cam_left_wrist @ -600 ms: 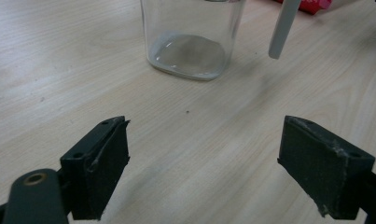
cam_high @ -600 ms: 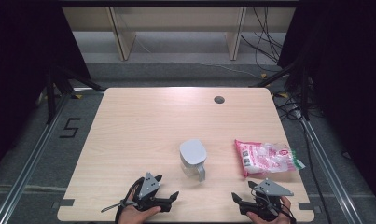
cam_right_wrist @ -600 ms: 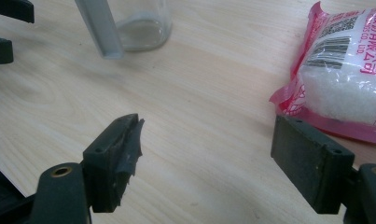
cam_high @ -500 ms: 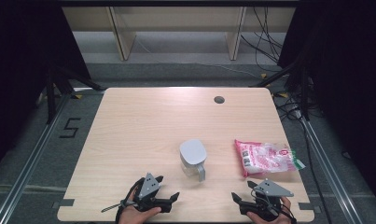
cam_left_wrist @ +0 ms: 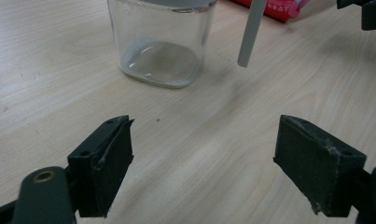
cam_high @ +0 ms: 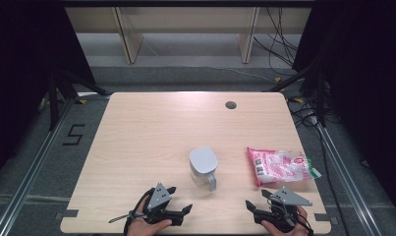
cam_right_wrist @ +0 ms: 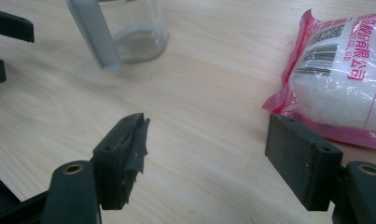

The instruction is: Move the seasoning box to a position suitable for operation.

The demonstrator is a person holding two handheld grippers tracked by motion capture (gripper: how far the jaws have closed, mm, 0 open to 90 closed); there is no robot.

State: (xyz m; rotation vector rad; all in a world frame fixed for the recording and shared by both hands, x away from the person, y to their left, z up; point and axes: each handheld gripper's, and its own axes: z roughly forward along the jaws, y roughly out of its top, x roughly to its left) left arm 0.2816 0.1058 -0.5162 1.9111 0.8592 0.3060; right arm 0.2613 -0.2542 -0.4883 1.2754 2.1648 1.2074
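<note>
A clear glass jug with a grey lid [cam_high: 203, 166] and a grey handle [cam_high: 212, 181] stands near the middle front of the wooden table [cam_high: 151, 128]. To its right lies a pink and white bag of white grains [cam_high: 280, 165]. My left gripper [cam_high: 182, 214] rests open at the front edge, left of the jug. In the left gripper view the jug [cam_left_wrist: 163, 42] is just ahead of the open gripper [cam_left_wrist: 202, 158]. My right gripper [cam_high: 257, 205] is open near the front right, with the bag [cam_right_wrist: 342, 79] beside its right jaw and the jug handle [cam_right_wrist: 93, 32] ahead to the left.
A round cable hole [cam_high: 230, 104] sits at the table's far right. Metal rails [cam_high: 33, 167] run along both sides of the table, and cables [cam_high: 284, 44] lie on the floor behind it.
</note>
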